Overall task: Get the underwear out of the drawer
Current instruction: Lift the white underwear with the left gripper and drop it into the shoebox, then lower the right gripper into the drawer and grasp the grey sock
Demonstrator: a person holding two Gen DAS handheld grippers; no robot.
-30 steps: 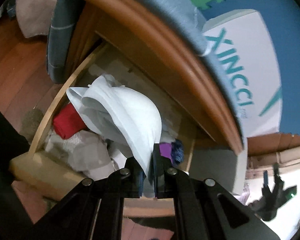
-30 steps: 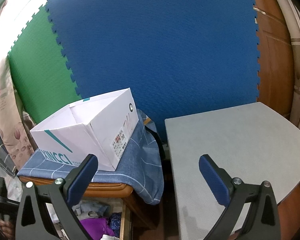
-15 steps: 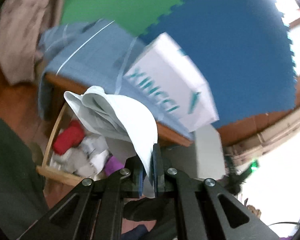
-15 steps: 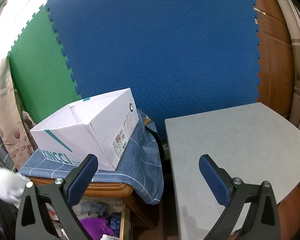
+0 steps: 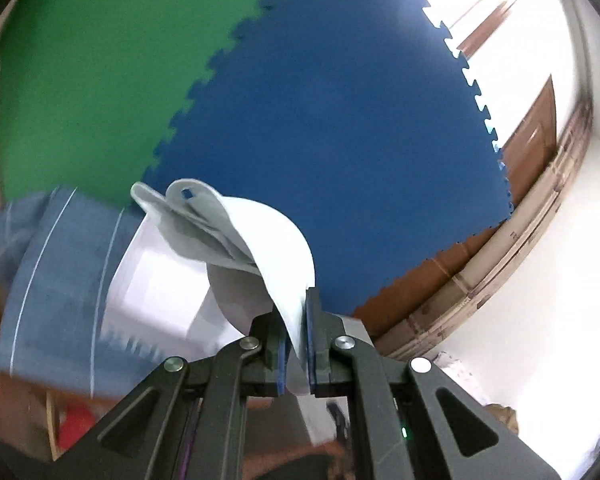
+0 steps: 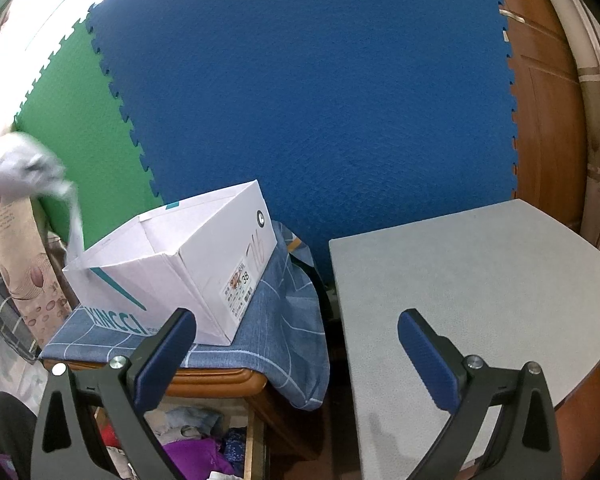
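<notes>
The left gripper [image 5: 296,344] is clamped on a hem of the pale underwear [image 5: 260,240], which arches up from its pads, clear of the drawer [image 6: 204,448] below. The right gripper [image 6: 296,352] hangs idle with its jaws wide apart and nothing between them. Beyond sits the white open box [image 6: 172,256] on the blue checked cloth [image 6: 284,344], with the grey table [image 6: 460,280] beside. I'd keep the pinch firm so the loose folds clear the box rim, then set it down on a free surface.
</notes>
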